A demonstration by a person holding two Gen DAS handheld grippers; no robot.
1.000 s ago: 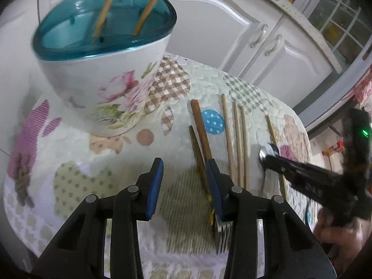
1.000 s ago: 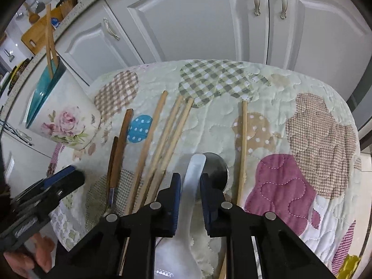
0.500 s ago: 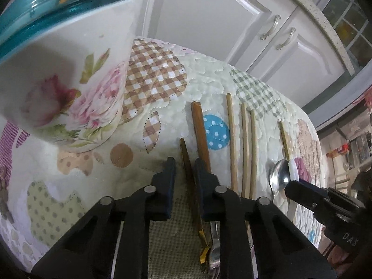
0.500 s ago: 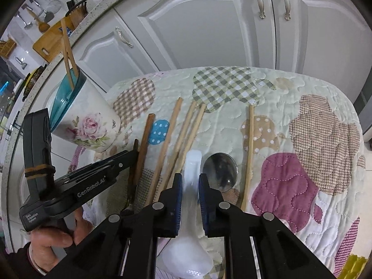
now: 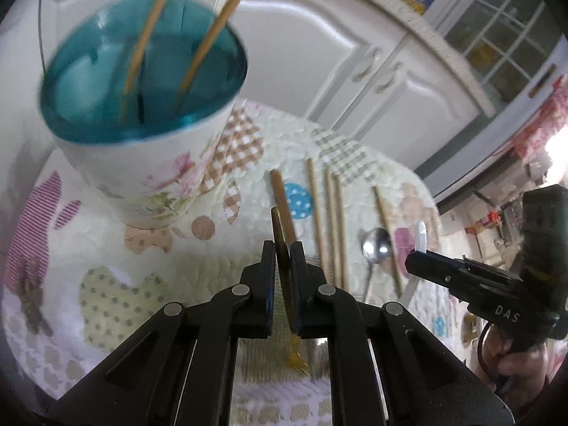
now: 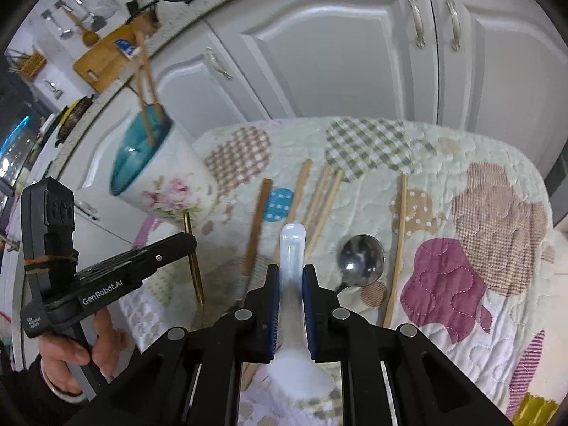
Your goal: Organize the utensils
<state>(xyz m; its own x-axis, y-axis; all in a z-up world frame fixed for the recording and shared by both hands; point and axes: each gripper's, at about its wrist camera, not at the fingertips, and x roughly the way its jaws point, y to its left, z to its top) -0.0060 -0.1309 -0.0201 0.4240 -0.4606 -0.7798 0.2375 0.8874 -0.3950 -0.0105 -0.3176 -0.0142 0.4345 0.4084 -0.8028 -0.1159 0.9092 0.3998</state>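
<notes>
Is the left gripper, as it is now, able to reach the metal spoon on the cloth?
Probably not yet: the left gripper is shut on a dark-handled fork, and chopsticks lie between it and the metal spoon.

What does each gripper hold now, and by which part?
Left gripper: the gold fork, by its handle. Right gripper: the white spoon, by its handle.

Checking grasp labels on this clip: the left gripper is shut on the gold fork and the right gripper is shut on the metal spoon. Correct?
Not quite. The right gripper is shut on the white plastic spoon; the metal spoon lies on the quilt beside it, as the right wrist view shows. The left gripper does hold the gold fork.
</notes>
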